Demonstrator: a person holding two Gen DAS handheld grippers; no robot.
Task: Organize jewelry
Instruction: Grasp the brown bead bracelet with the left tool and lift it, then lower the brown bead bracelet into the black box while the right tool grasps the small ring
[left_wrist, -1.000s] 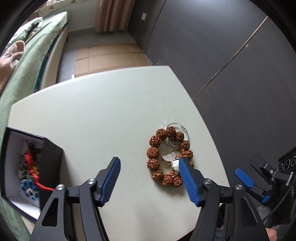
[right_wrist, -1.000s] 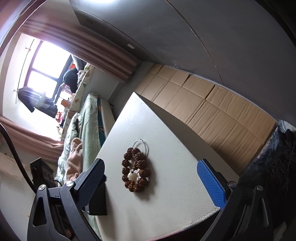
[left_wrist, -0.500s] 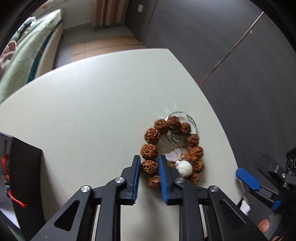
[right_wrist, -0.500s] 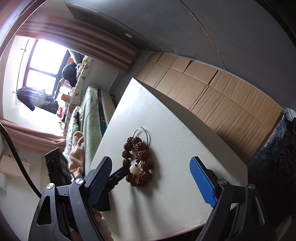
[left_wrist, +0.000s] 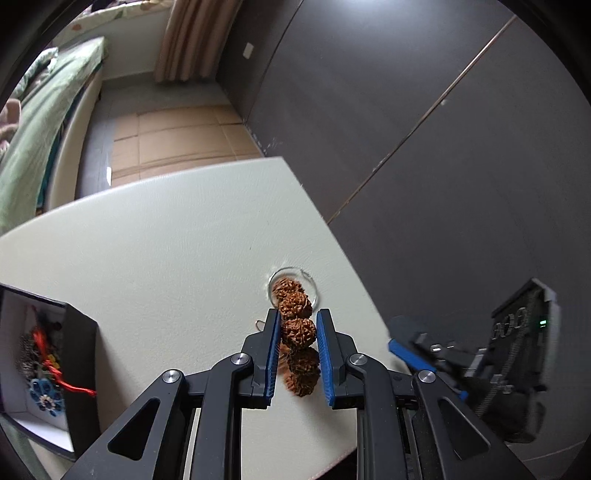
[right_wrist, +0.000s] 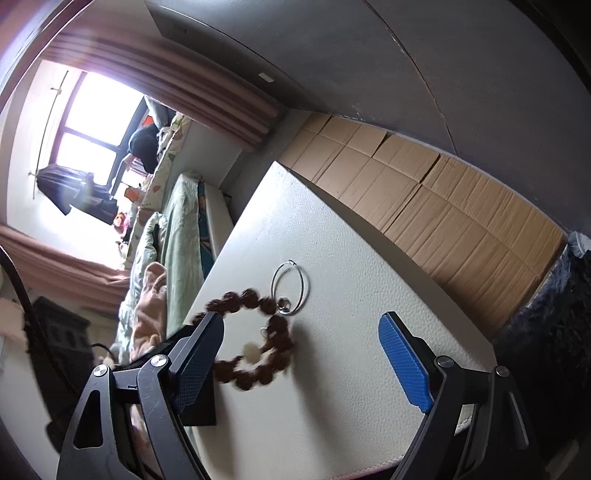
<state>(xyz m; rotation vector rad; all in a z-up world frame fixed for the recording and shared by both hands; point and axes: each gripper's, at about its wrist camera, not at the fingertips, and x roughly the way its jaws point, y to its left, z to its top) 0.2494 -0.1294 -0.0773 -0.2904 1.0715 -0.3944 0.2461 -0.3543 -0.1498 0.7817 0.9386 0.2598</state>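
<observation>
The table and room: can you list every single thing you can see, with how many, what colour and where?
bead bracelet: one, brown knobbly beads plus one white bead, clamped in the left gripper and lifted over the table
hoop ring: one, silver, flat on the table beyond the bracelet
small ring: one, silver, inside the hoop's near edge
jewelry box: one, black outside and white inside, open at the table's left edge, holding red cord, a blue flower piece and chains
table: one, off-white
bed: one, green cover, left of the table
curtains: pinkish brown, by the window
floor: tan panels
left gripper: black with blue pads, jaws shut on a bead
right gripper: same colours, jaws open, empty
</observation>
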